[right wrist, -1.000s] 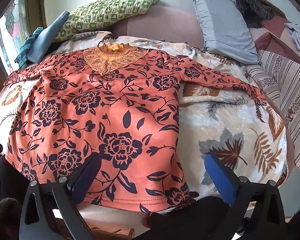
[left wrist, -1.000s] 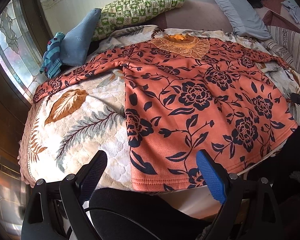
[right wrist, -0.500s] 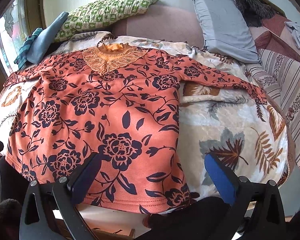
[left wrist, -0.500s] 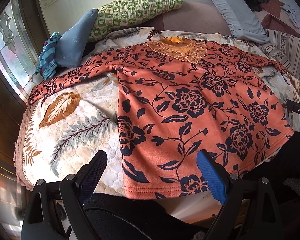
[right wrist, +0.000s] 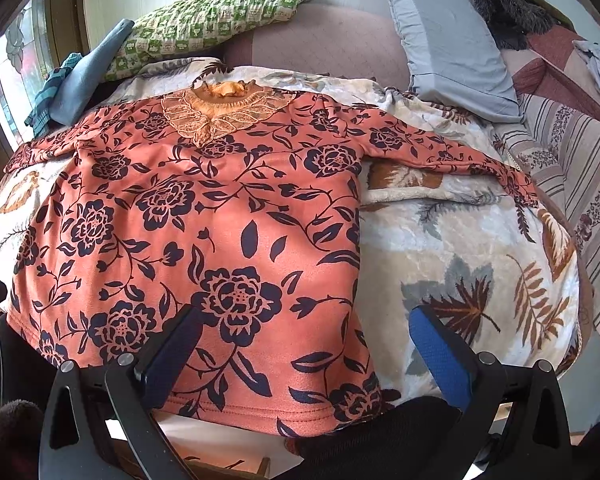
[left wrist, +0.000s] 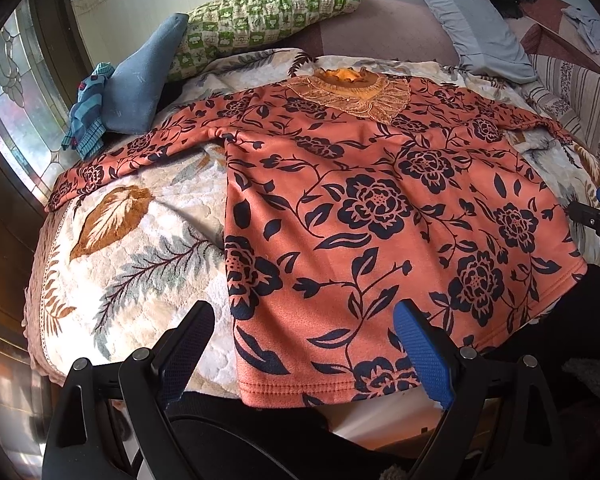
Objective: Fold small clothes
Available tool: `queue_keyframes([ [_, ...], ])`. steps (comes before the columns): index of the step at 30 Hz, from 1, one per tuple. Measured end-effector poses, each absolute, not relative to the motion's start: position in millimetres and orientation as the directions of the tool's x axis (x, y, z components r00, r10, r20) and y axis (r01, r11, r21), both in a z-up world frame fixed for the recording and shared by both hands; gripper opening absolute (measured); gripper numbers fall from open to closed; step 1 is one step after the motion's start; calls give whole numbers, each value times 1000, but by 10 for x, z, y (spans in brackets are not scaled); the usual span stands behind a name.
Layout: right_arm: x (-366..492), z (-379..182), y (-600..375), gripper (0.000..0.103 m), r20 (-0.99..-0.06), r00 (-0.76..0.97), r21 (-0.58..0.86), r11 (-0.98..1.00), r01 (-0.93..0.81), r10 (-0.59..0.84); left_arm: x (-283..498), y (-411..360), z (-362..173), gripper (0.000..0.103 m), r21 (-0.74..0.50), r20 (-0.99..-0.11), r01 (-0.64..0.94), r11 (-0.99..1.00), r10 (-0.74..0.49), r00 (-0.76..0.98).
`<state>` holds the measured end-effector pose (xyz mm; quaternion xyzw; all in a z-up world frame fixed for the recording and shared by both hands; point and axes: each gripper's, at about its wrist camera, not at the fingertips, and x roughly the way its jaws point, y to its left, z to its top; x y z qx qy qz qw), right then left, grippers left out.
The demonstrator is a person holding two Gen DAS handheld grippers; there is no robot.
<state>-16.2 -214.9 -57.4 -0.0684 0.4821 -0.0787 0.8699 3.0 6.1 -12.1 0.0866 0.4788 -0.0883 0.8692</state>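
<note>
An orange top with a dark blue flower print lies flat on a leaf-patterned blanket, both sleeves spread out, lace collar at the far end. It also shows in the right wrist view. My left gripper is open and empty, above the hem's left corner. My right gripper is open and empty, above the hem's right corner. The hem hangs a little over the bed's near edge.
A green checked pillow, a blue pillow and a striped cloth lie at the far left by the window. A grey pillow and striped bedding lie at the right.
The left gripper has shifted slightly left, so the top sits further right in its view. The right gripper has barely moved. Both stay open.
</note>
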Motion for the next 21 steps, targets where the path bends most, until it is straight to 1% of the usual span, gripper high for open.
queue_keyframes([
  [12,-79,-638,-2222,103,-841,506,-181,981,72,-193,151,14,-178,92,74,-861,242,967,-61,505],
  [14,-51,-629,-2287,103,-846,504,-158,984,76,-175,198,27,-176,92,73,-862,237,969,-58,504],
  [17,-14,-600,-2505,103,-850,501,-115,986,122,-161,325,142,-140,92,54,-861,197,979,-54,506],
  [21,-3,-590,-2952,102,-858,496,-35,977,208,-136,577,447,-135,92,30,-864,93,995,-20,503],
])
